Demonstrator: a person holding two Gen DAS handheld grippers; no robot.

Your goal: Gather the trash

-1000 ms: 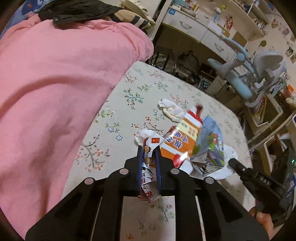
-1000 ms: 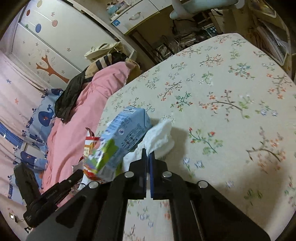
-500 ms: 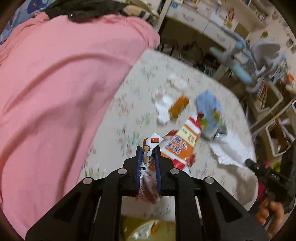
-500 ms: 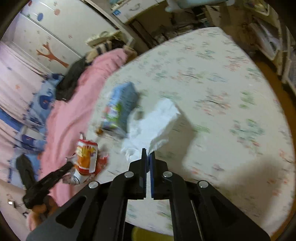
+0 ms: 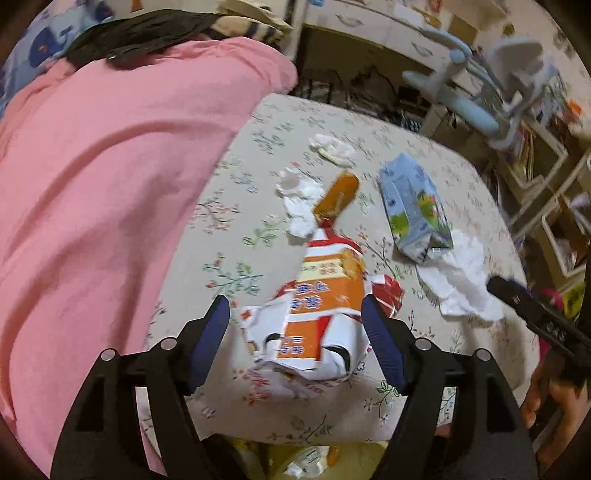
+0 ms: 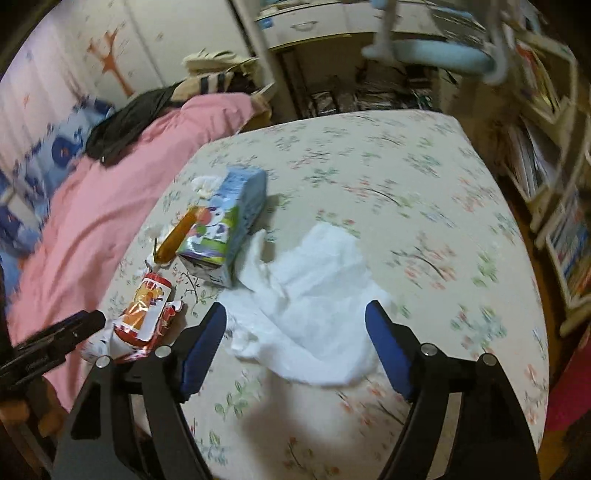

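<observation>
My left gripper (image 5: 295, 343) is open, with an orange and white snack bag (image 5: 325, 295) lying between its fingers near the front edge of the floral bed. My right gripper (image 6: 295, 343) is open around a white tissue sheet (image 6: 314, 280), also in the left wrist view (image 5: 461, 280). A blue milk carton (image 5: 413, 210) lies on its side; it also shows in the right wrist view (image 6: 229, 221). An orange wrapper (image 5: 338, 194) and crumpled white tissues (image 5: 299, 199) lie beyond the snack bag. Another tissue wad (image 5: 332, 149) lies farther back.
A pink blanket (image 5: 110, 184) covers the left side of the bed, with dark clothes (image 5: 140, 33) on top. A yellow bin with trash (image 5: 306, 461) sits below the front edge. A blue chair (image 5: 480, 92) and shelves (image 6: 554, 184) stand to the right.
Both grippers have opened. The left one let go of the snack bag and the right one let go of the white tissue; both pieces now lie near the bed's front edge.
</observation>
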